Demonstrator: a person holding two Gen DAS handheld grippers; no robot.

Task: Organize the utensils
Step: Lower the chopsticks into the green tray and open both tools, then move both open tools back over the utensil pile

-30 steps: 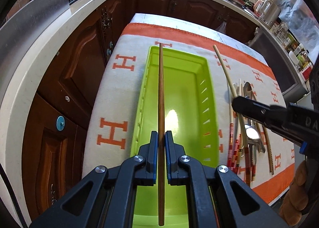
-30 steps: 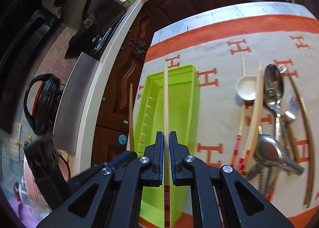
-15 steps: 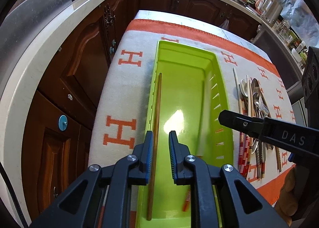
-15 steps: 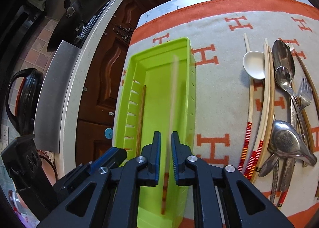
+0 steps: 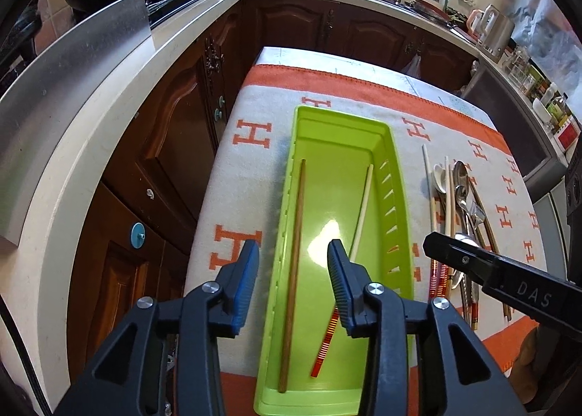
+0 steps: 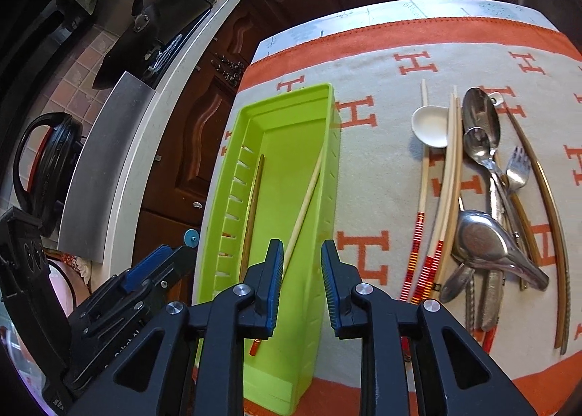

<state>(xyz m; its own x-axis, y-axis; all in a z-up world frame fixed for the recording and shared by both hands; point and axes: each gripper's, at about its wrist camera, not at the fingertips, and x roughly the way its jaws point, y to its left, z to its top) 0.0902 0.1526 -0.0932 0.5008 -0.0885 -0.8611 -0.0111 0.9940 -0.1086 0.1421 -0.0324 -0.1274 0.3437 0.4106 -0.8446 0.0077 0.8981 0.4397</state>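
The left tool point(image 5: 293, 263) hangs with jaws apart, empty, over the green tray point(image 5: 394, 176), where a brown chopstick point(image 5: 294, 252) and a pale chopstick point(image 5: 360, 219) lie lengthwise, likely so they fit. The right tool point(image 6: 302, 278) gapes empty too. Unsorted spoons and chopsticks point(image 6: 483, 205) wait on the orange-lettered cloth point(image 6: 382, 63) covering the counter, amid dark kitchen cabinets point(image 5: 174, 132).
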